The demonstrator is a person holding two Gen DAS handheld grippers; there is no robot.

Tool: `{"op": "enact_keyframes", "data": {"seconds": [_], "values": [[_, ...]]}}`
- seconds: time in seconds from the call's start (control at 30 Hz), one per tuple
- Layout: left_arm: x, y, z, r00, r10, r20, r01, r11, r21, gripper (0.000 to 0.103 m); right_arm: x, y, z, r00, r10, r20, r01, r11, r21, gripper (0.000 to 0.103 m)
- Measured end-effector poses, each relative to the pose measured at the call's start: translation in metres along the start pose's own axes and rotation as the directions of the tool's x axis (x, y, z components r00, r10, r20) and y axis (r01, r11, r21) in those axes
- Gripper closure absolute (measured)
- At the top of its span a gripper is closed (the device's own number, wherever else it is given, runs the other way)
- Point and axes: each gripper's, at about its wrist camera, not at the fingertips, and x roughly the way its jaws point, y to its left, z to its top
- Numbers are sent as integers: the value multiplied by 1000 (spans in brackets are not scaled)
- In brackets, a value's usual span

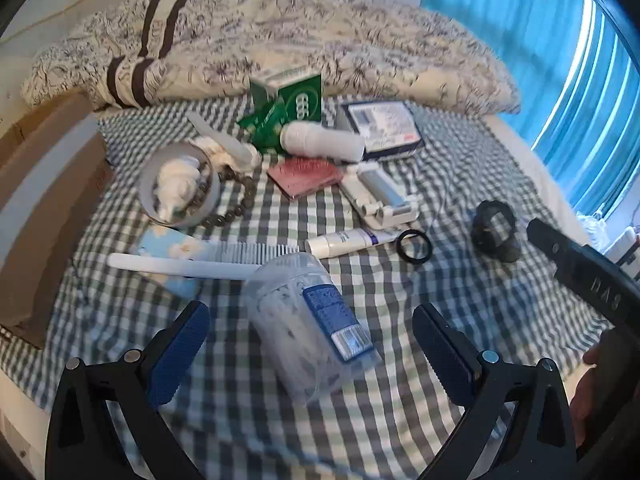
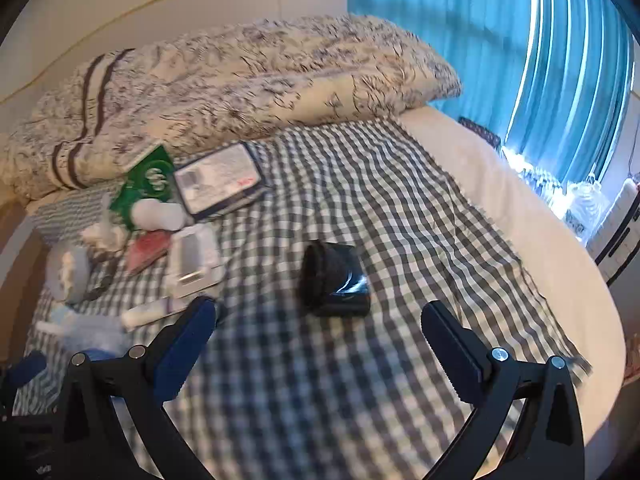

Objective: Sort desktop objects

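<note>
Left tool (image 1: 310,346) spread wide, clear plastic jar of cotton swabs (image 1: 304,324) lying between its fingers on checked bed sheet (image 1: 400,300); right tool (image 2: 320,344) spread wide, empty, black cylindrical object (image 2: 334,284) lying ahead

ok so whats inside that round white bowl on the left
A crumpled white wad fills the bowl, and dark beads trail over its right rim onto the checked cloth. The wad covers the bowl's bottom.

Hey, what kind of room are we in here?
Most likely a bedroom. The clutter lies on a bed under a checked sheet, a rumpled floral quilt is piled at the back, and blue curtains cover a window.
</note>
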Motion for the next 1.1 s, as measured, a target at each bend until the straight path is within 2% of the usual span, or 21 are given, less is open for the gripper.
{"op": "enact_keyframes", "data": {"seconds": [0.3, 0.4, 0.43, 0.5, 0.53, 0.57, 0.8, 1.1], "values": [[56, 8, -2, 995, -8, -96, -5, 990, -140, 0, 69, -24, 13, 995, 50, -82, -45, 997, 60, 0], [67, 5, -2, 993, -5, -121, -10, 992, -127, 0, 77, -25, 13, 994, 70, -87, -65, 996, 61, 4], [70, 3, -2, 992, 3, -124, -18, 993, -116, 0, 79, -24, 13, 994, 69, -87, -64, 996, 59, 10], [71, -2, -3, 993, 36, -111, -46, 995, -87, 9, 84, -22, 13, 991, 84, -101, -79, 996, 50, 37], [70, -4, -3, 993, 68, -94, -74, 995, -66, 20, 88, -19, 12, 989, 87, -117, -82, 996, 41, 58], [68, -6, -3, 993, 93, -77, -97, 994, -50, 38, 90, -18, 10, 989, 77, -125, -74, 997, 33, 58], [61, -3, -3, 994, 87, -71, -89, 996, -29, 38, 70, -11, 3, 995, 57, -84, -57, 998, -3, 59], [27, 1, -1, 992, 121, -26, -122, 992, -36, 38, 16, -1, -6, 993, 106, -52, -105, 994, 13, 59]]}}
